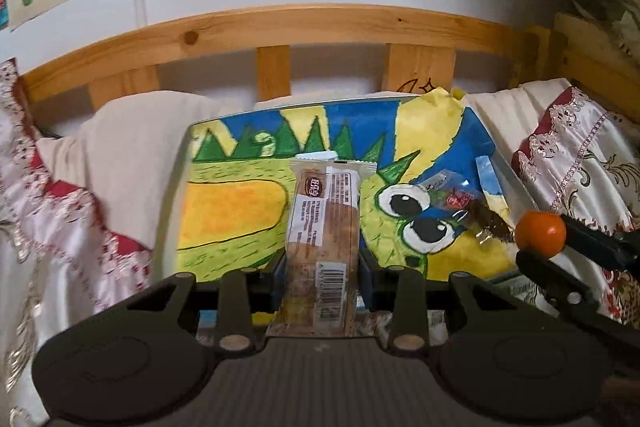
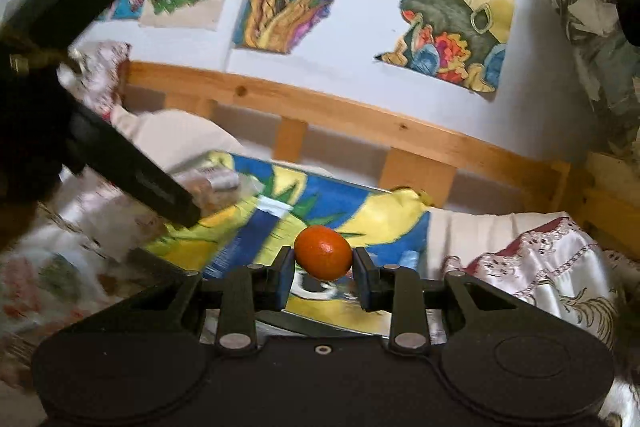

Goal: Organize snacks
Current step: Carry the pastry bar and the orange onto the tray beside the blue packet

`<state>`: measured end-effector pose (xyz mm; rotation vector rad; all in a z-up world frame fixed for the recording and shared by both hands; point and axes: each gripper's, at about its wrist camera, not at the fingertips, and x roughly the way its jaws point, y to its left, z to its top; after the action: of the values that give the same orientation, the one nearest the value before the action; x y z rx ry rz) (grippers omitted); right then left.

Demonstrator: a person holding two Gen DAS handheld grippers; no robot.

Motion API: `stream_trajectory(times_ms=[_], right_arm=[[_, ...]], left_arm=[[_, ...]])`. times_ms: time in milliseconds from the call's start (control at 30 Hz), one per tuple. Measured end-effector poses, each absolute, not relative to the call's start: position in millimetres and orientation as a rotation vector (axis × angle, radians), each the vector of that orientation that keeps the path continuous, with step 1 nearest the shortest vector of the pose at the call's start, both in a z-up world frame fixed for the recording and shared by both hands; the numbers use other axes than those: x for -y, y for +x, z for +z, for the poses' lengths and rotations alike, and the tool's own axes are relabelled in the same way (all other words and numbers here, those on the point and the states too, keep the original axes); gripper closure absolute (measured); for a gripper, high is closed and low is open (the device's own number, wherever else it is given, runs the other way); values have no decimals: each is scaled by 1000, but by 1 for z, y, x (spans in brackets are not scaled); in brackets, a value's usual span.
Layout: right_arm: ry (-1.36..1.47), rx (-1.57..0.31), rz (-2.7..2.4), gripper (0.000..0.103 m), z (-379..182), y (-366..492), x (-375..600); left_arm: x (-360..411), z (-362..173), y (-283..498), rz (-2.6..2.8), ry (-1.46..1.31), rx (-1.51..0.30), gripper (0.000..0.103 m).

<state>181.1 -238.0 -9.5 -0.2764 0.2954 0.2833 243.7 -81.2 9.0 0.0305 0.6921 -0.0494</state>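
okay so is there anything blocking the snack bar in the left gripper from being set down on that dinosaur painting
Nothing visible blocks it. The left gripper is shut on the snack bar, right above the dinosaur painting. The small wrapped snacks lie off to the right on it.

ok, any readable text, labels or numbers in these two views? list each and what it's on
Snack bar wrapper, in the left gripper: brown round logo, white print and barcode digits, all too blurred to read.
Small candy wrappers on the painted board: red mark, unreadable.
Wooden bed rail: doodled moon and star, no words.
Tangerine in the right gripper: no text.
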Motion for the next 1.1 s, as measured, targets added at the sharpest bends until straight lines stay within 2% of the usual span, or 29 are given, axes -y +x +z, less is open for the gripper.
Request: stream_trajectory(times_ms=[433, 900, 1100], right_arm=[[-219, -395, 269, 69, -34, 228, 255], [-200, -440, 297, 69, -37, 234, 255], [-204, -444, 298, 68, -38, 233, 255]], left_arm=[[116, -27, 300, -75, 76, -708, 63], [122, -38, 309, -98, 65, -720, 63], [120, -41, 309, -97, 62, -744, 59]])
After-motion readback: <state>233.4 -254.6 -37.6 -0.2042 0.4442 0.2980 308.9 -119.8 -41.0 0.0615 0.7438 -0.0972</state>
